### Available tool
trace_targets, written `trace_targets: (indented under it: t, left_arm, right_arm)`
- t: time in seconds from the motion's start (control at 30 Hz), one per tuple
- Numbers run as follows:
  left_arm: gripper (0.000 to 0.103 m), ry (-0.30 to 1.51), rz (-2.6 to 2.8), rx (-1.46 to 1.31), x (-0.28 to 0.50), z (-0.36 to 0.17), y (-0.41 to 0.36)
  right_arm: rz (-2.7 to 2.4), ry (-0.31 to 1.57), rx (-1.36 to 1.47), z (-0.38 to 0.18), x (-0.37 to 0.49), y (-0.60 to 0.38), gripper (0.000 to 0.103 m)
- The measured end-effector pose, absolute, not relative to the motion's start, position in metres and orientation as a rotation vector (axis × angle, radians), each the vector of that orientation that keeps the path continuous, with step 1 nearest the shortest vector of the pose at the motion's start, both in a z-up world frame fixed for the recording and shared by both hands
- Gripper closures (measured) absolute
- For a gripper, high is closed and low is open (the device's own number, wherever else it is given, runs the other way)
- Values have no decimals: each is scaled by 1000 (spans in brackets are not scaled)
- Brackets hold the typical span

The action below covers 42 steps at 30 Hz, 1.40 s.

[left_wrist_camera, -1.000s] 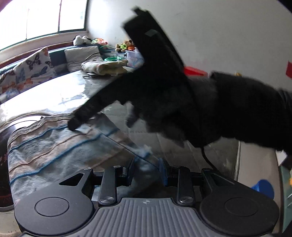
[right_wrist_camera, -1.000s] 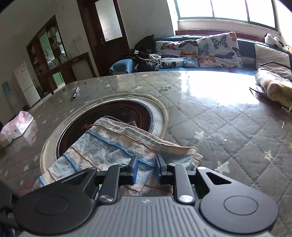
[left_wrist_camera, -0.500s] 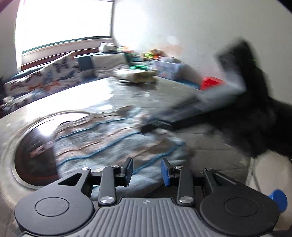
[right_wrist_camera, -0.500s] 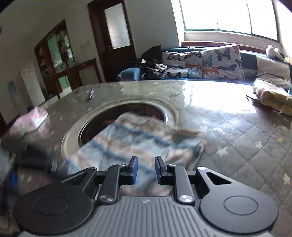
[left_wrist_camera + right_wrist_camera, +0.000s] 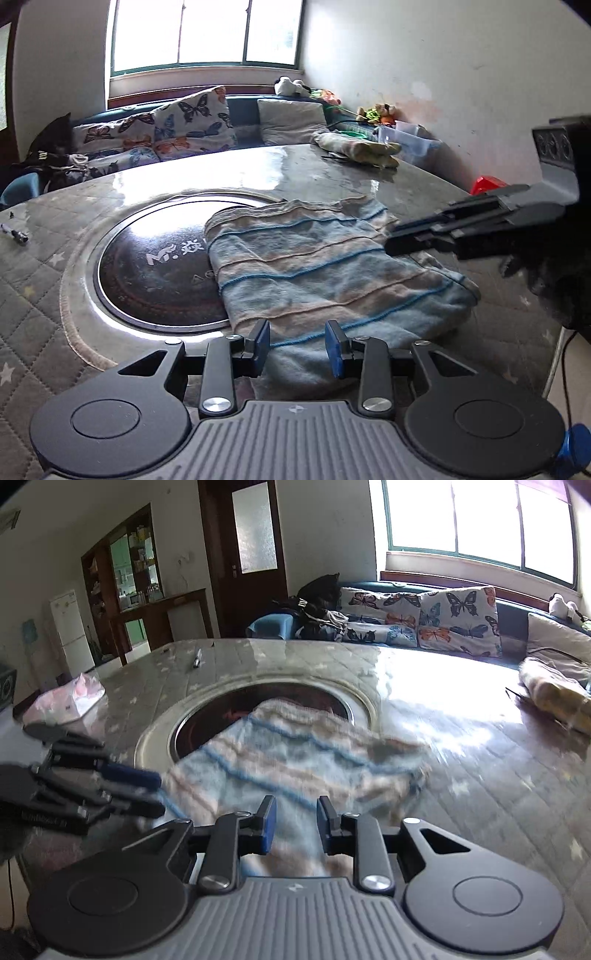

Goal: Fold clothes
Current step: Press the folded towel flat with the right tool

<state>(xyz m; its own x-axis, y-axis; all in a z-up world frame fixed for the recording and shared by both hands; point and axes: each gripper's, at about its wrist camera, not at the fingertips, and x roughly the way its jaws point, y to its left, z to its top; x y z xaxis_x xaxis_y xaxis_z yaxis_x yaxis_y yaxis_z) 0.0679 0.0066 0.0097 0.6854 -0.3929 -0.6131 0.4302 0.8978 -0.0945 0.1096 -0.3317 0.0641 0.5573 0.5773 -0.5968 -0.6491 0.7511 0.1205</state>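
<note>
Left wrist view: left gripper fingers apart, empty, at the near edge of the folded striped cloth, which lies half over the round black plate. Plate reads "M", rest hidden. Square corners before pinching.

Right wrist view: right gripper fingers apart, just widened, nothing clamped; cloth blurred.

folded striped garment on table
</note>
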Motion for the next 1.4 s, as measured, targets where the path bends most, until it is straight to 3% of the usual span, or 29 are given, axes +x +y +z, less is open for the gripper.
trace_targets:
  t: [0.63, 0.77, 0.9, 0.97, 1.0, 1.1, 1.2, 1.27, 1.4]
  left_arm:
    - [67, 704, -460, 10, 71, 3, 19]
    - [65, 700, -452, 6, 69, 6, 20]
    - [57, 690, -428, -4, 67, 9, 24]
    - [55, 689, -420, -6, 66, 10, 25]
    - [53, 689, -416, -6, 65, 10, 25]
    - [45, 691, -405, -5, 64, 11, 25]
    - [36, 687, -391, -3, 62, 12, 25]
    - [26, 680, -380, -2, 60, 13, 25]
    - [16, 667, -363, -11, 58, 16, 27]
  right_arm:
    - [704, 805, -190, 48, 209, -263, 80]
    - [699, 754, -195, 59, 196, -270, 63]
    - [723, 716, -187, 71, 173, -280, 58]
    - [734, 707, -182, 72, 159, -284, 42]
    - [741, 705, -177, 71, 151, -288, 41]
    - [743, 706, -161, 68, 134, -294, 31]
    - [745, 708, -152, 60, 116, -301, 29]
    - [745, 690, -161, 56, 101, -305, 17]
    - [737, 679, -127, 47, 91, -312, 13]
